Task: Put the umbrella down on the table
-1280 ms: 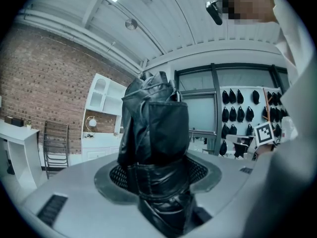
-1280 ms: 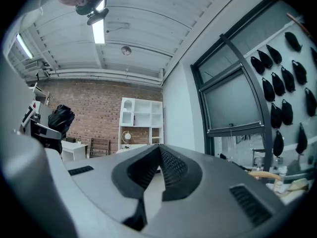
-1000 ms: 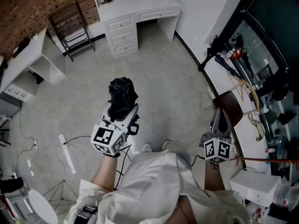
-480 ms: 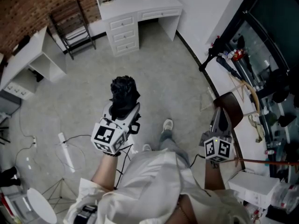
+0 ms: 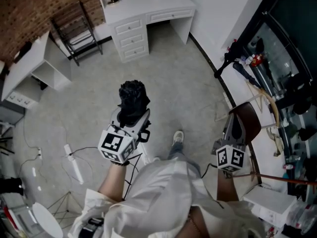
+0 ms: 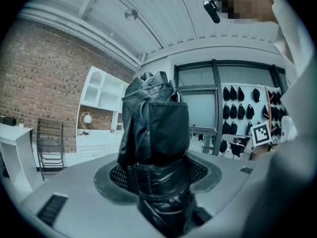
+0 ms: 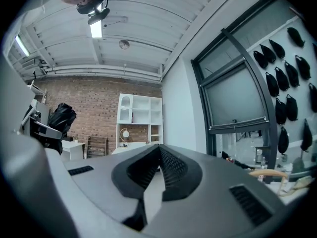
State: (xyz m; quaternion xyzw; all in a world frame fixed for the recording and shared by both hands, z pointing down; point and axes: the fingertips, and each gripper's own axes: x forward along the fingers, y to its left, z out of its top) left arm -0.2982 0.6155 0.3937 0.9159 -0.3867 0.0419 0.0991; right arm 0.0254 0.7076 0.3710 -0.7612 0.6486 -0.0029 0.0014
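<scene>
A folded black umbrella [image 5: 132,100] stands upright in my left gripper [image 5: 131,116], which is shut on its lower part above the grey floor. In the left gripper view the umbrella [image 6: 156,133] fills the space between the jaws of the left gripper [image 6: 156,177] and hides the pads. My right gripper [image 5: 237,129] is held level to the right, beside a brown chair [image 5: 246,119]. In the right gripper view the right gripper [image 7: 159,155] has its jaws together at the tips with nothing between them, and the umbrella [image 7: 62,115] shows far left.
A white desk with drawers [image 5: 148,8] stands ahead against the wall. A black folding chair [image 5: 74,29] and a white side table [image 5: 27,58] are at the left. A dark glass partition and cluttered surface [image 5: 277,98] run along the right. Cables [image 5: 74,155] lie on the floor.
The person has stepped forward: a shoe now shows ahead of the body and the floor has slid under both grippers. The umbrella stays held in the left gripper.
</scene>
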